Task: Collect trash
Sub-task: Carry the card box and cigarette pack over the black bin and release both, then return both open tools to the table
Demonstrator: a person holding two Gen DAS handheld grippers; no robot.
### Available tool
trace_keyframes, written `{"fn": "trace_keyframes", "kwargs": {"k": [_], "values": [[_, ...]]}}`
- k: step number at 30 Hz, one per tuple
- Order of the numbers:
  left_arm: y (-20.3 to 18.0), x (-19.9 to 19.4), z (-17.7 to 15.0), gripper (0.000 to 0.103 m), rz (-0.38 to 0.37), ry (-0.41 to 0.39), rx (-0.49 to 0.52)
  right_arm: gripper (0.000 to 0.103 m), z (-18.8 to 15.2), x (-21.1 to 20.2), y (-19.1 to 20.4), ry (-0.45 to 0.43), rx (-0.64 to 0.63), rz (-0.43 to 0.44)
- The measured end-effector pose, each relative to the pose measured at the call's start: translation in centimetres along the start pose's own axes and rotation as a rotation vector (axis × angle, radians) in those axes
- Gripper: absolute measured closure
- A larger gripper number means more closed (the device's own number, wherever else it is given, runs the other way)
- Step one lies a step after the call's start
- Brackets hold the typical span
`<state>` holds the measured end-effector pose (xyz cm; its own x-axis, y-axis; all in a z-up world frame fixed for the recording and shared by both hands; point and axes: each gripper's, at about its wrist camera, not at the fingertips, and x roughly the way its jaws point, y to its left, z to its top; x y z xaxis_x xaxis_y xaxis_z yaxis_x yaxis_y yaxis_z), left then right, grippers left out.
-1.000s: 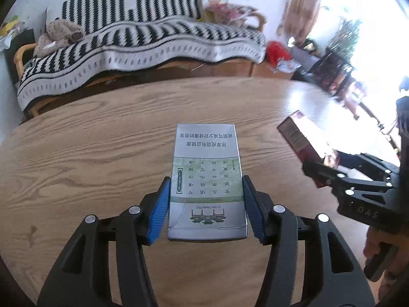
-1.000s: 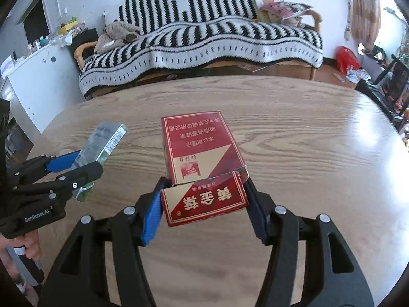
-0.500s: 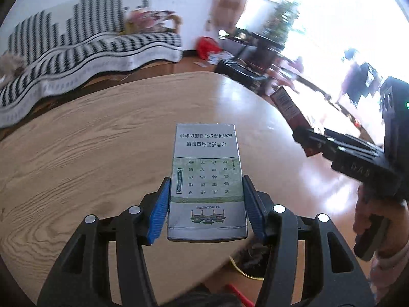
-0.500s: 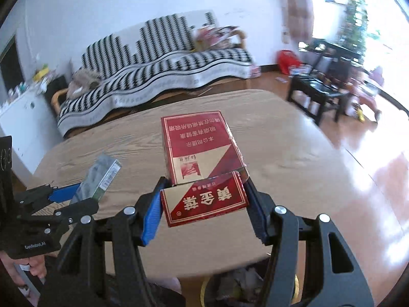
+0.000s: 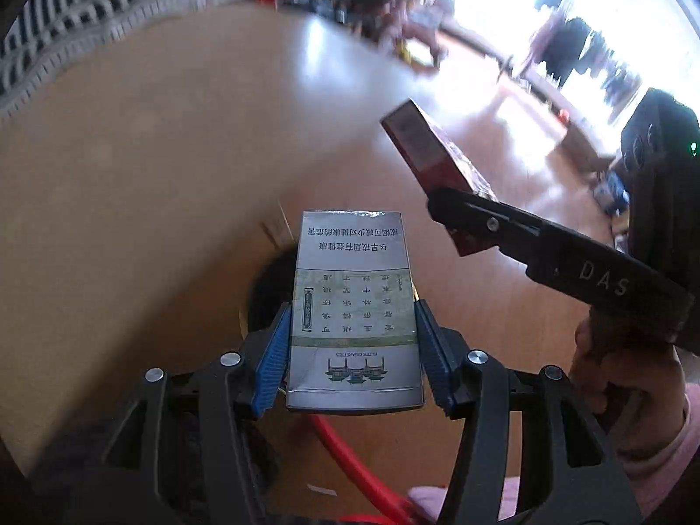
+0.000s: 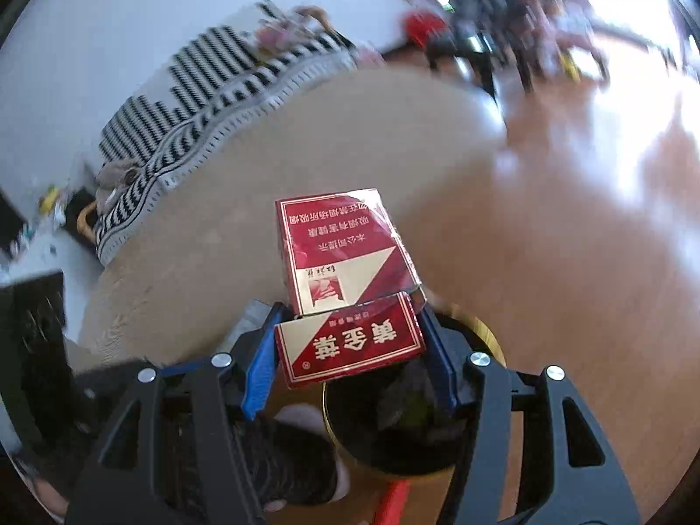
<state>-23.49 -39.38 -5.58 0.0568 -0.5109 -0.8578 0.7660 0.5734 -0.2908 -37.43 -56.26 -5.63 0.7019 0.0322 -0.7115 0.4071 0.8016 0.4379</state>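
Left gripper (image 5: 353,341) clamps a silver-and-green cigarette pack (image 5: 353,306) above a dark round bin (image 5: 267,288) beside the wooden table (image 5: 131,175). Right-wrist view alone shows the right gripper (image 6: 350,341) clamped on a red cigarette pack (image 6: 345,280), open-lidded, angled down over the bin.

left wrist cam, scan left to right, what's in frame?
striped sofa cover → round wooden table → silver cigarette pack clamped in the left gripper → red cigarette pack → right gripper → hand holding it
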Motion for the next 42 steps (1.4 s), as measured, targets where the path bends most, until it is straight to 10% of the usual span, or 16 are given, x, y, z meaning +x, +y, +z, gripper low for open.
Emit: {"fn": "trace_keyframes", "kwargs": {"k": [26, 28, 29, 30, 37, 42], "values": [[1.3, 7.1, -2.0, 0.049, 0.014, 0.149, -0.08, 0.044, -4.4, 5.6, -5.0, 0.166, 0.137, -0.043], [1.0, 7.3, -1.8, 0.031, 0.022, 0.16, -0.098, 0.036, -4.2, 5.7, -4.8, 0.183, 0.152, -0.042], [1.2, 7.2, -1.8, 0.019, 0.024, 0.164, -0.112, 0.015, -4.0, 5.7, -4.9, 0.191, 0.172, -0.039], [1.3, 7.1, -1.9, 0.006, 0.02, 0.156, -0.127, 0.007, -3.7, 5.5, -5.0, 0.189, 0.189, -0.042], [0.8, 1.8, -1.2, 0.006, 0.043, -0.008, -0.099, 0.007, -1.8, 0.8, -4.2, -0.062, 0.108, -0.171], [4.3, -6.4, 1.5, 0.006, 0.33, -0.192, -0.144, 0.007, 0.5, 0.2, 0.9, -0.17, -0.088, -0.218]]}}
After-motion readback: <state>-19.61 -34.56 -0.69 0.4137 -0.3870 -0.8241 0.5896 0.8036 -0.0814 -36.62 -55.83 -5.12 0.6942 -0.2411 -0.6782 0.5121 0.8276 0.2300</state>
